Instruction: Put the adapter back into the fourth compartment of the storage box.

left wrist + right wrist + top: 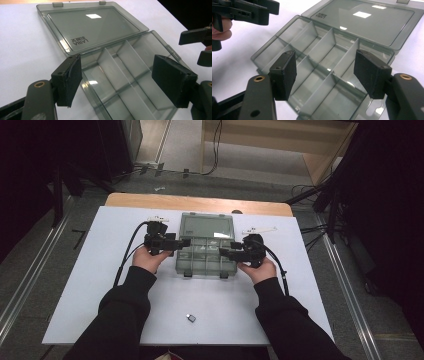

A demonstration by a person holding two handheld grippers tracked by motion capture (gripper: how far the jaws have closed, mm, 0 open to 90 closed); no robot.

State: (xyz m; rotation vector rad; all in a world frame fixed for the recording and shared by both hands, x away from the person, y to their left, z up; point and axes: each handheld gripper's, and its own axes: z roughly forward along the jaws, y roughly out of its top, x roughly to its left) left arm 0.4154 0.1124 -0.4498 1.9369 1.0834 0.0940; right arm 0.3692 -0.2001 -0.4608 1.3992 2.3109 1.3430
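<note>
Two tools hover over one open organizer box [207, 245] on the white surface [90, 285]: the left tool [184, 241] at its left edge, the right tool [223, 252] at its right edge, both with jaws spread wide and nothing between them. Seen from the left tool, the box tray [120, 82] lies straight ahead under its jaws, with the flat lid [92, 25] beyond. To judge by the pose, the empty box is being handled, perhaps to close it; best to grip the lid's far rim squarely and steady the tray. Count: one box, eight compartments as far as I can tell, two front latches, one small dark piece [190, 318] well behind both tools, near the person.
</note>
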